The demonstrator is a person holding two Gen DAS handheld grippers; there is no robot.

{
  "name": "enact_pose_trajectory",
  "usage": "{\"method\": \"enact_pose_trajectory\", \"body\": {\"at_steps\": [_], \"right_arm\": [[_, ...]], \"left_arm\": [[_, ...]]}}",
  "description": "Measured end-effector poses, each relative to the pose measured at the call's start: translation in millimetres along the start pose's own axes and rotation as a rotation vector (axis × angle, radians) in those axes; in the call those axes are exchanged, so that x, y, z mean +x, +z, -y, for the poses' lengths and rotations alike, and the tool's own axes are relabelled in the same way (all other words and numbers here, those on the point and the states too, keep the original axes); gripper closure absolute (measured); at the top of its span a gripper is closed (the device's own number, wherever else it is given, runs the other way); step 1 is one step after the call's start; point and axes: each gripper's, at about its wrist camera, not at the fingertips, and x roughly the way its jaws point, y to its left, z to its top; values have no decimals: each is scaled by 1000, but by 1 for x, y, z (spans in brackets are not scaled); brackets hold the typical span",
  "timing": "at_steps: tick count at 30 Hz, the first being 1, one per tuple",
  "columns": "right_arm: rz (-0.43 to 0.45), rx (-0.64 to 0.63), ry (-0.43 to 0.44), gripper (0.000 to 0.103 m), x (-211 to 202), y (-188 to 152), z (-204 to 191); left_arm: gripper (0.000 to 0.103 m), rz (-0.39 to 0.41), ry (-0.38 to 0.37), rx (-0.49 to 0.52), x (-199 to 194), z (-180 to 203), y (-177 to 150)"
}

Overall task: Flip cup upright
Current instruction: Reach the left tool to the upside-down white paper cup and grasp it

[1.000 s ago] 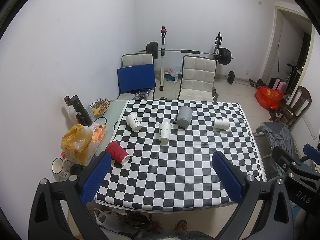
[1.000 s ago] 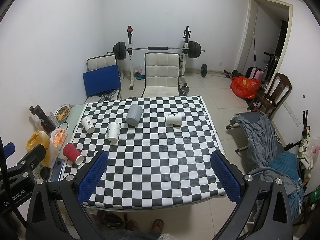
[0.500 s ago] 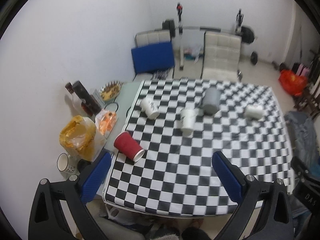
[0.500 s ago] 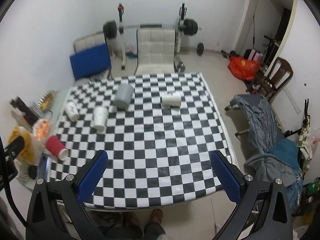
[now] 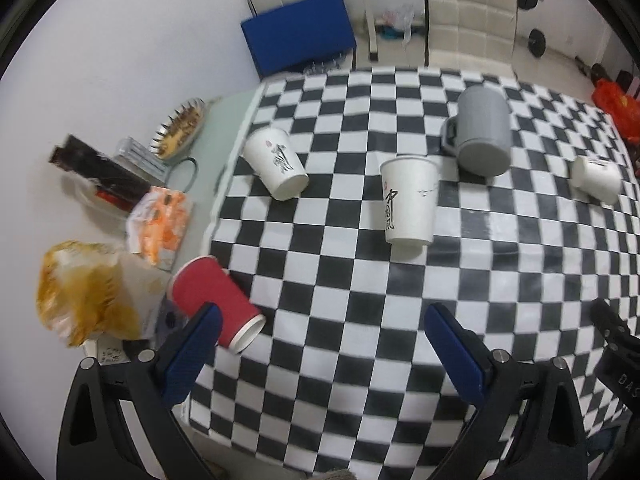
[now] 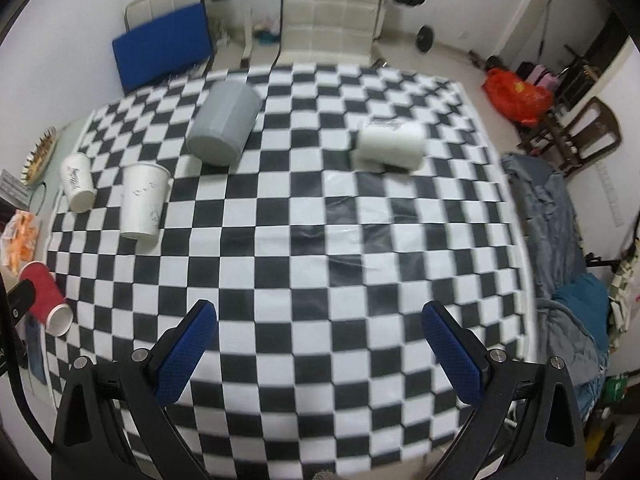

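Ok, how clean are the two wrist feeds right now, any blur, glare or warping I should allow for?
Left wrist view: motion smear at the left edge, worst on the yellow bag; the upright paper cup stays fairly sharp. Right wrist view: softer overall, the white cup lying on its side is smeared. Both: the checkered tablecloth bulges from fisheye; faint sheen, no harsh glare.
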Motion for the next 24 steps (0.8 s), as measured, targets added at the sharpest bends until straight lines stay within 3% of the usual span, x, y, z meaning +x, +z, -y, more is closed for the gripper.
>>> {"method": "enact_pose_trajectory", "body": {"at_steps": [5,11,18,21,24], "right_arm": [[-57,-30,28,1,59,25,-23],[-117,-53,44,14,114,50,-46],[-150,-59,28,14,146,63,-61],[-161,-62,18,14,155,64,-63],[-169,-57,15,14,161,66,-61]], "left_arm": [[0,-67,0,15,45,11,25],[0,-126,-69,25,90,27,53],[1,-161,-186,24,121,48,75],[2,-156,-203,51,131,57,80],[17,-169,-210,81,139,66,82]]}}
